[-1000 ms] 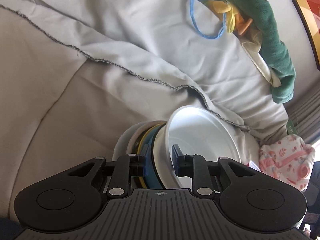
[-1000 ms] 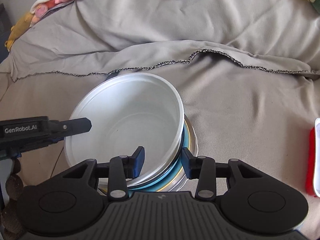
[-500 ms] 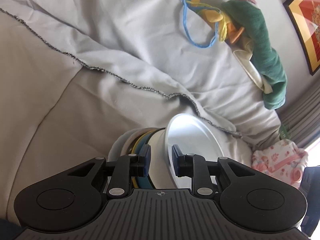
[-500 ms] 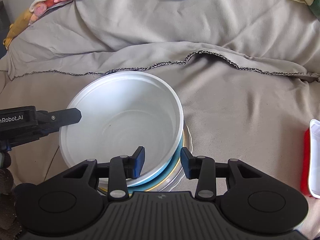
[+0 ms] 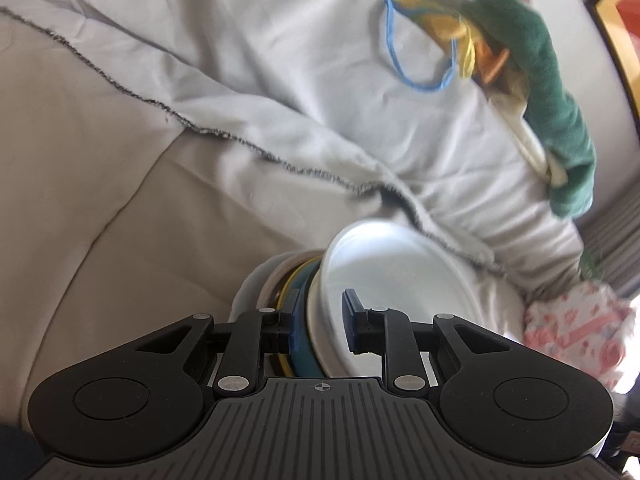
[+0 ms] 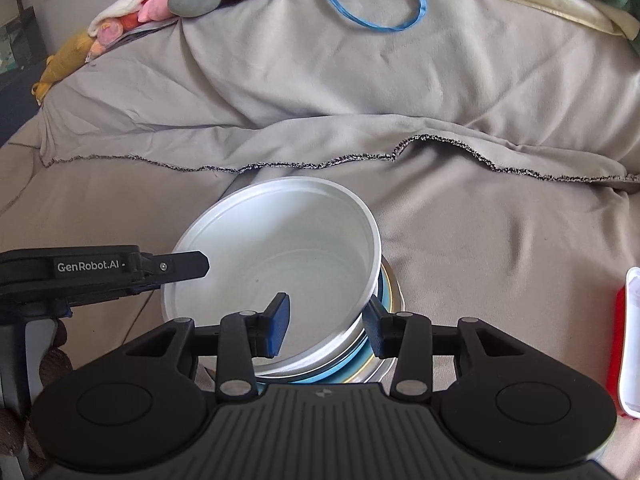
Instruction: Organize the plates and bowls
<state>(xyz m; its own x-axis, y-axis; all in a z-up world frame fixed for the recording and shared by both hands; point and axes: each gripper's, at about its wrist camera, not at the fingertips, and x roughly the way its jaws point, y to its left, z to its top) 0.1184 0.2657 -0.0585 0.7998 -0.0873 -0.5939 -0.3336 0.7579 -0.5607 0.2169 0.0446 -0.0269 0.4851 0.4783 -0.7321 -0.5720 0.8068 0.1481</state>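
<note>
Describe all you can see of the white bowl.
The white bowl is round, deep and empty, of smooth matte plastic by its look, with a thin rolled rim. It sits nested on a stack of coloured dishes on the beige blanket. Both grippers straddle its wall, each with one finger inside.

I am reading just one text, white letters spelling "GenRobot.AI" running along the black side of my left gripper (image 6: 182, 267), showing in my right wrist view, nothing else legible anywhere in either view
</note>
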